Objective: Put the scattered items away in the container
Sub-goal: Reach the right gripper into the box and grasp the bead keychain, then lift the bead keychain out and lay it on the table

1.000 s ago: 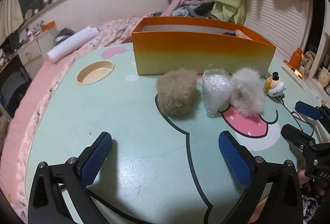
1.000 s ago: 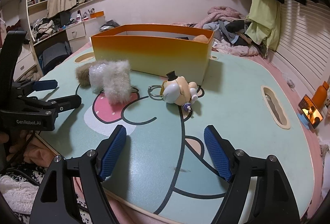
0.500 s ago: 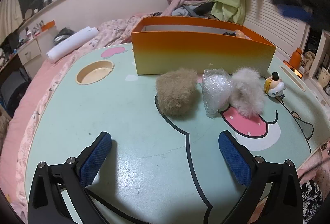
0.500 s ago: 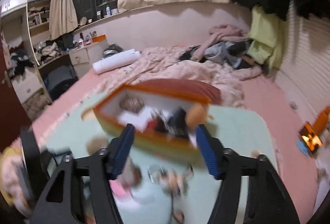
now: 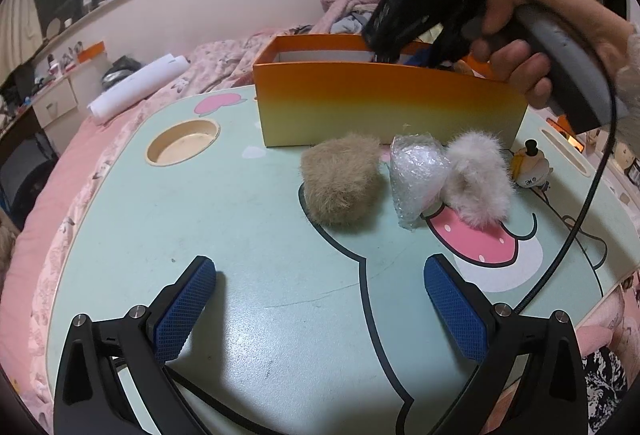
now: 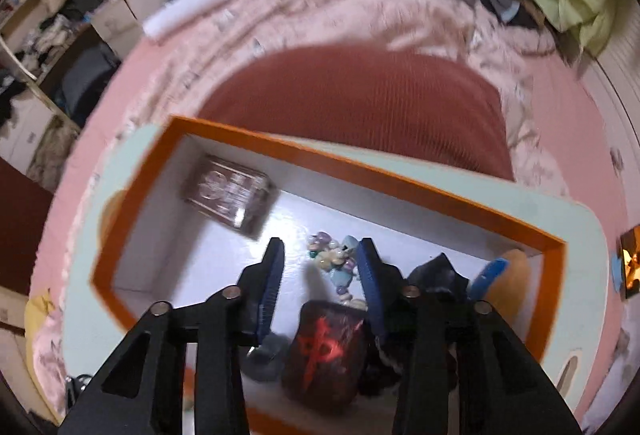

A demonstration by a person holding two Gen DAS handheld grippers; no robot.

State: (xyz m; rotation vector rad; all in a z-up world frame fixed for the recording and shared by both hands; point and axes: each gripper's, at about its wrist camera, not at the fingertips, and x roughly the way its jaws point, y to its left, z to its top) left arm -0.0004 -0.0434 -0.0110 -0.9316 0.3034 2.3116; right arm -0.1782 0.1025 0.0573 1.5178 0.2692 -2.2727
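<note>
On the mint cartoon-printed table (image 5: 240, 219) over a pink bed (image 5: 60, 187), fluffy items (image 5: 340, 187) lay before the orange container (image 5: 384, 107); the left hand-held gripper (image 5: 320, 311) stood apart; the right hand-held gripper (image 6: 320, 275), closing on nothing, hung above the container.

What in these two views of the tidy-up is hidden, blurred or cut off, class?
- Left wrist view: the orange box's contents, behind its front wall.
- Left wrist view: the right gripper's fingertips, behind that wall.
- Right wrist view: the print on the clear case, smeared by motion.
- Right wrist view: the dark pouch, partly behind the right gripper.
</note>
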